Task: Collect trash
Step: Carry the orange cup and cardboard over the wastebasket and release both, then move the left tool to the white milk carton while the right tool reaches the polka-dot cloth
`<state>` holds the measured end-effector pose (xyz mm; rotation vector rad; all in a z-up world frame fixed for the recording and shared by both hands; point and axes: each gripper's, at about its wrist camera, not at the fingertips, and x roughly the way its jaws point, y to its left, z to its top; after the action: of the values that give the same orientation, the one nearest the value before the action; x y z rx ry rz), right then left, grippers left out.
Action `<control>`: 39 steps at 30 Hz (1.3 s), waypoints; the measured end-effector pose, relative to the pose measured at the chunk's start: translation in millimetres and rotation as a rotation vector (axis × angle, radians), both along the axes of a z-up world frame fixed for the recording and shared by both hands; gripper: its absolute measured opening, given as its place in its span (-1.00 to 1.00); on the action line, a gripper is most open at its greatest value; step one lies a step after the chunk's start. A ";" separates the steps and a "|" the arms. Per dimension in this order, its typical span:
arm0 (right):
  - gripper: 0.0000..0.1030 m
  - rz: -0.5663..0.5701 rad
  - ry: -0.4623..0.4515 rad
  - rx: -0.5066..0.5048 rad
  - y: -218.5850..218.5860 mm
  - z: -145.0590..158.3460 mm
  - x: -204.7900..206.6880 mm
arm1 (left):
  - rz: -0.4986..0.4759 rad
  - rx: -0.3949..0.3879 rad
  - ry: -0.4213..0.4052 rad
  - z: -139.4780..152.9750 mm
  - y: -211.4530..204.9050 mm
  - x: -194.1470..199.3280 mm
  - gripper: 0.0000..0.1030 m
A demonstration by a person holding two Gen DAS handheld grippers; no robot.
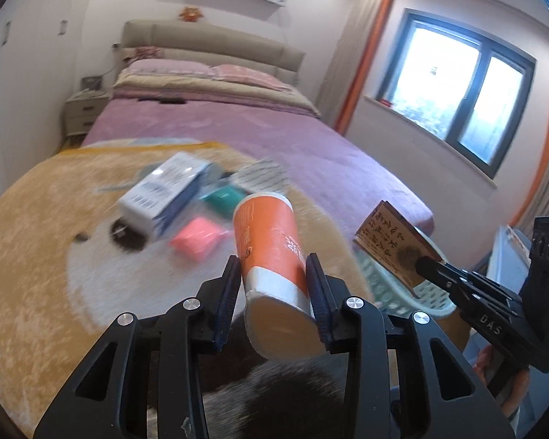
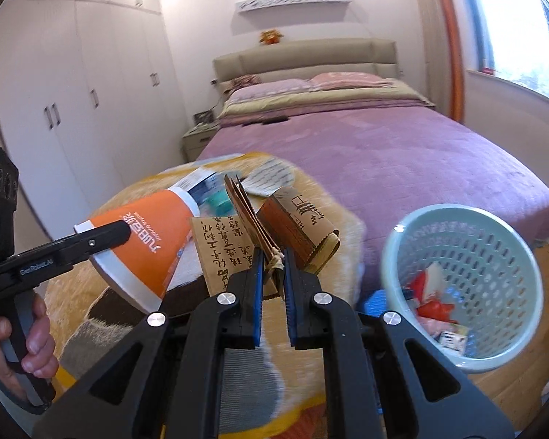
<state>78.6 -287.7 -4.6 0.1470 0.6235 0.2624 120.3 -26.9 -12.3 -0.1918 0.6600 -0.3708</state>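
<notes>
Nearest the left lens, the left tongs (image 1: pixel 272 292) are clamped on the white base end of an orange paper cup (image 1: pixel 269 245), which juts forward and up, clear of the fuzzy tan blanket (image 1: pixel 29 256) on the bed; the right tongs (image 2: pixel 273 278) are pinched nearly shut on a brown printed paper packet (image 2: pixel 274 226), held by its crimped end so the rest fans out above the pads. Both pieces are aloft, and the pale green basket (image 2: pixel 402 241), already holding red and white scraps, sits low to the right of the packet. That thin pinch looks like the weak point: a quick swing could let the folded paper slide free or flap against the rim and land outside. Cup and pads meet on a tapered, slick wall, so it may squirm out or crush if squeezed harder, and the two loads are near enough to knock together over the opening. More litter lies on the blanket, a white and blue box (image 1: pixel 164 194), something pink (image 1: pixel 197 237), something teal (image 1: pixel 225 197), all smeared by blur; the basket's base is hidden
</notes>
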 end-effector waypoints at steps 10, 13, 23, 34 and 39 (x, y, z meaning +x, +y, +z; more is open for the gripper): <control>-0.83 -0.195 0.007 0.045 -86.7 -0.4 2.5 | -0.196 0.024 -0.061 21.6 -100.3 29.7 -0.32; -0.83 -0.267 0.036 0.065 -115.7 -9.2 7.2 | -0.247 0.019 -0.043 17.9 -128.2 40.5 -0.32; -0.83 -0.448 0.203 0.124 -185.0 -54.5 32.2 | -0.375 0.040 0.014 -2.6 -210.8 71.0 -0.31; -0.29 -0.508 0.281 0.150 -208.5 -80.2 33.6 | -0.411 0.057 0.045 -26.2 -239.2 81.0 0.12; -0.12 -0.502 0.268 0.171 -210.5 -78.4 24.1 | -0.398 0.057 0.041 -26.7 -225.8 74.2 0.18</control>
<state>102.8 -498.3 -83.0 0.5003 0.8072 -0.1944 194.5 -252.6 -39.0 -0.0115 0.7493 -0.7305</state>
